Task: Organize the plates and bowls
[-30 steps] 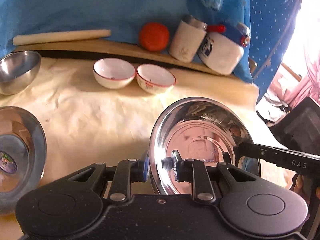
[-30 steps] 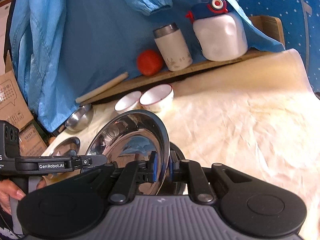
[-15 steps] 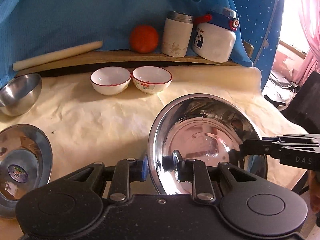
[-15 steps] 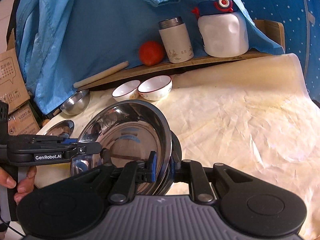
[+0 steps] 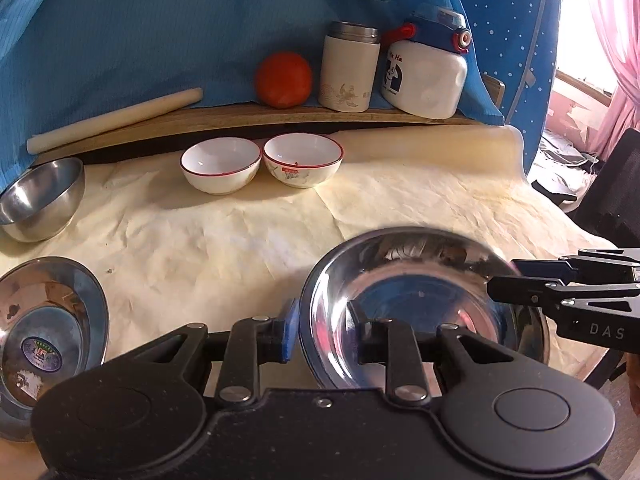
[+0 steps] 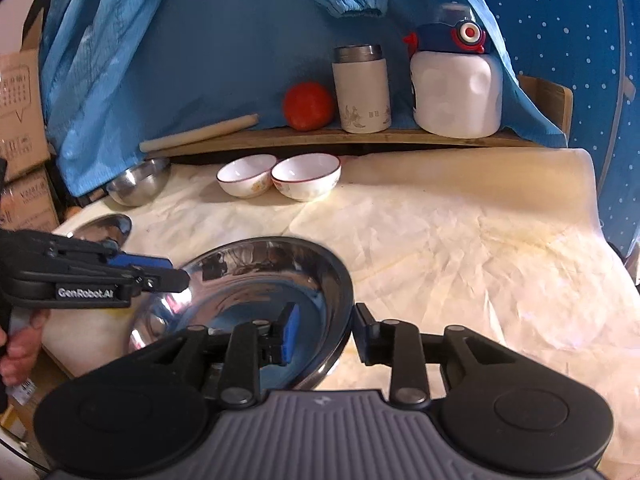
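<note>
A wide steel plate (image 5: pixel 424 304) lies nearly flat at the near edge of the cream-covered table (image 5: pixel 240 248). My left gripper (image 5: pixel 324 328) is shut on the plate's left rim, blue pad outside, other finger inside. From the right wrist view the same plate (image 6: pixel 248 292) has its right rim between the fingers of my right gripper (image 6: pixel 324 332). Those jaws are opening, and the inner blue pad (image 6: pixel 290 332) stands clear of the metal. Two white red-rimmed bowls (image 5: pixel 220 164) (image 5: pixel 304 158) sit side by side at the back.
A second steel plate with a sticker (image 5: pixel 44 340) lies at the near left, a deep steel bowl (image 5: pixel 36 200) behind it. On the back shelf (image 5: pixel 240 118) are a rolling pin (image 5: pixel 116 118), a red ball-like fruit (image 5: pixel 284 79), a white flask (image 5: pixel 350 68) and a white bottle (image 5: pixel 428 76).
The held plate has tipped from nearly upright to almost flat. My right gripper's jaws have spread off its rim. My left gripper keeps its hold.
</note>
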The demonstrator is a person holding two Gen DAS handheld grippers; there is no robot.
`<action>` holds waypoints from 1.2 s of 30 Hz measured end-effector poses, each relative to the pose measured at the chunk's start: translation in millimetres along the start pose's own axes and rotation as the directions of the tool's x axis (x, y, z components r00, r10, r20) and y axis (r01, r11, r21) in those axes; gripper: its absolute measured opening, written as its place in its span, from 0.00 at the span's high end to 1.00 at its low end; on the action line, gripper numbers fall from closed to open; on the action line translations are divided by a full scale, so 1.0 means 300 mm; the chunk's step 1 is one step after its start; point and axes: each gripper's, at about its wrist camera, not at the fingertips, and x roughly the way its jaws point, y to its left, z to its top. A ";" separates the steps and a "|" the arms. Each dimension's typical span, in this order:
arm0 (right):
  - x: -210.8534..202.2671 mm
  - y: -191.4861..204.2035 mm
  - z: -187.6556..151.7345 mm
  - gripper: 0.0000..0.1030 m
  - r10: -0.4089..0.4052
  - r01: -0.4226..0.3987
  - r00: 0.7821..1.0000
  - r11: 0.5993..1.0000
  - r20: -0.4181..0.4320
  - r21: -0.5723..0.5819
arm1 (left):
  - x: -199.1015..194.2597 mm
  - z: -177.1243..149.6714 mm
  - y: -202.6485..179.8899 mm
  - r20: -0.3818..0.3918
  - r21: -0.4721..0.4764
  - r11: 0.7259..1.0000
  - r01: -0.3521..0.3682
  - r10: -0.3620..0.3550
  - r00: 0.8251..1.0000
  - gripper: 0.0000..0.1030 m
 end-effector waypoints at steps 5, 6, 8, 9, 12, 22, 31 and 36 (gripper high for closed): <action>-0.005 0.003 -0.004 0.54 0.004 -0.004 1.000 1.000 0.011 -0.010 | -0.002 -0.003 0.012 0.000 -0.012 1.000 0.004 -0.004 1.000 0.73; -0.007 0.005 -0.003 0.52 0.002 -0.002 1.000 1.000 0.017 -0.014 | -0.004 -0.004 0.016 0.002 -0.015 1.000 0.004 -0.004 1.000 0.72; -0.011 0.007 -0.002 0.43 -0.003 0.004 1.000 1.000 0.027 -0.020 | -0.011 -0.007 0.024 0.010 -0.025 1.000 0.008 -0.007 1.000 0.67; -0.011 0.005 0.001 0.41 -0.002 0.003 1.000 1.000 0.030 -0.021 | -0.017 -0.008 0.028 0.018 -0.032 0.999 0.009 -0.009 1.000 0.60; -0.014 0.004 0.002 0.28 0.005 -0.004 0.999 1.000 0.039 -0.016 | -0.041 -0.012 0.046 0.050 -0.058 0.998 0.006 -0.003 0.999 0.38; -0.012 0.019 0.006 0.04 0.042 -0.040 0.996 0.999 0.075 -0.017 | -0.169 -0.074 0.163 0.178 -0.163 0.979 -0.125 0.154 0.972 0.08; -0.006 0.099 0.035 0.00 0.126 -0.125 0.982 0.992 0.142 -0.011 | -0.300 -0.158 0.331 0.218 -0.320 0.893 -0.318 0.396 0.892 0.01; 0.016 0.203 0.066 0.00 0.195 -0.188 0.966 0.981 0.169 -0.056 | -0.330 -0.209 0.419 0.178 -0.399 0.841 -0.366 0.462 0.869 0.01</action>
